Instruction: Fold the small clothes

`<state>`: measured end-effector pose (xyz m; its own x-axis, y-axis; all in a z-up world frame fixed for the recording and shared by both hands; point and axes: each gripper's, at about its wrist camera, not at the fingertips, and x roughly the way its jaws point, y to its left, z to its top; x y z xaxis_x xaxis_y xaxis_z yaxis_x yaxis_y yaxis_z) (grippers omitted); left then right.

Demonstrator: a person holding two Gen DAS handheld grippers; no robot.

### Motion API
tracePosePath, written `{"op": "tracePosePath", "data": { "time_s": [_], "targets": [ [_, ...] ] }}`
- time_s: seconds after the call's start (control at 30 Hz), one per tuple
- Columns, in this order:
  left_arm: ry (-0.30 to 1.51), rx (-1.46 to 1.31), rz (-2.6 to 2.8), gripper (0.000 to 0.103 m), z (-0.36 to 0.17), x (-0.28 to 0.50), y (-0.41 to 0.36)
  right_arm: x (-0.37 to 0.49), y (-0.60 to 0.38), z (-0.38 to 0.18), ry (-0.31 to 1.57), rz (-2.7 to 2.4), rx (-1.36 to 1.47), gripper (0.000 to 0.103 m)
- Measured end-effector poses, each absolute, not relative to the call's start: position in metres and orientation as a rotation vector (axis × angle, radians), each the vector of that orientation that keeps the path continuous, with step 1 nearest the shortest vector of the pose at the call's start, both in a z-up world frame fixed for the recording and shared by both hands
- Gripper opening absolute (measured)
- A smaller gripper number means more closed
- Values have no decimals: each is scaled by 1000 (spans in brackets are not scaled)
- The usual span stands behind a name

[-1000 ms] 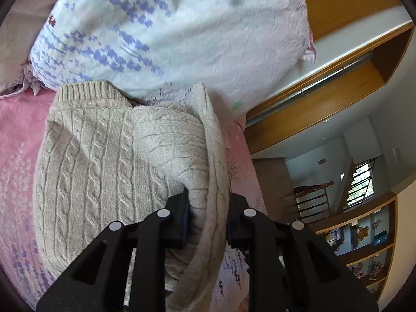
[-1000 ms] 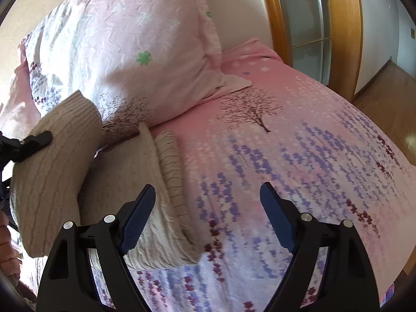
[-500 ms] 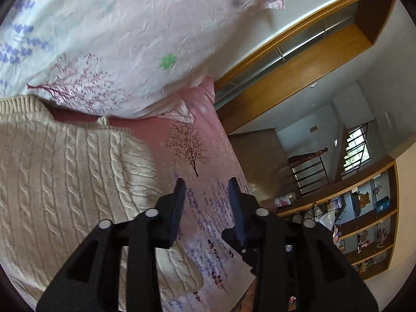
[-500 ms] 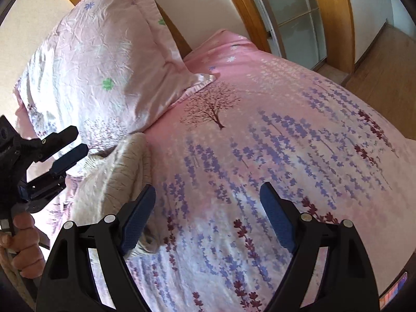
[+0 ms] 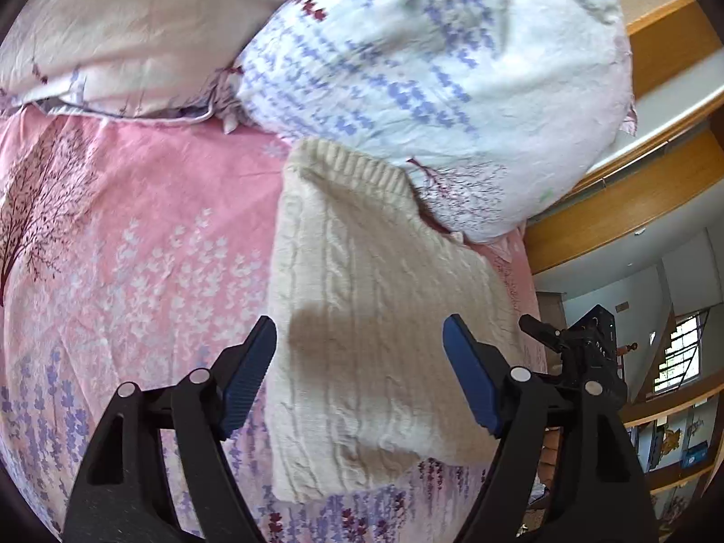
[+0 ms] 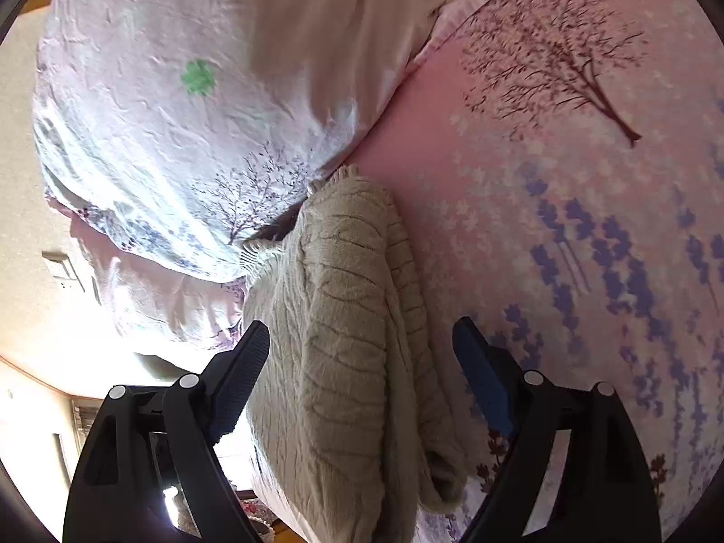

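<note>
A cream cable-knit sweater (image 5: 375, 316) lies folded flat on the pink floral bedsheet (image 5: 135, 249), its ribbed hem against a pillow. My left gripper (image 5: 359, 378) is open and empty just above its near part. The other gripper's black body (image 5: 583, 353) shows at the sweater's right edge. In the right wrist view the sweater (image 6: 353, 339) runs between the fingers of my right gripper (image 6: 362, 375), which is open and close over it; whether it touches the knit I cannot tell.
Two floral pillows (image 5: 443, 68) (image 5: 135, 31) lie at the head of the bed; one shows in the right wrist view (image 6: 203, 113). A wooden headboard and door frame (image 5: 633, 208) stand to the right, with shelves (image 5: 678, 443) beyond.
My left gripper has let go of the sweater's fold, opened wide and swung back over the sweater. My right gripper has moved in from the open sheet to the sweater's side.
</note>
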<state>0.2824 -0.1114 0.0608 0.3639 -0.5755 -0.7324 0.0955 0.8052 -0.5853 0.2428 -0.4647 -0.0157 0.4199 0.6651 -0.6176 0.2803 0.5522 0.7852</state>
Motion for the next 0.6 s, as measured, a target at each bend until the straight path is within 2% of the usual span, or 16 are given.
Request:
{"op": "tracePosePath", "data": {
  "time_s": [0.07,0.23,0.27,0.3,0.33,0.4,0.47,0.6],
  "targets": [
    [1157,-464,-437,76,48,287,-111,248,-458,-16,1147,319,1011,85],
    [1200,-496,-462,76,23,290,-114,253,-442,-20,1179,320,960,52],
    [1182,-525,-468,73,21,291,-114,252,-439,-20,1172,330,958,50],
    [1174,-554,-488,61,19,291,-114,251,-438,-19,1161,341,956,40],
    [1180,-577,-482,60,16,292,-114,250,-435,-16,1148,348,946,35],
    [1160,-632,-495,43,11,291,-106,249,-427,-9,1127,359,920,33],
    [1143,-680,-527,36,12,287,-95,251,-421,-1,1098,402,916,31],
    [1095,-702,-590,33,29,269,-65,255,-379,23,1089,491,821,31]
  ]
}}
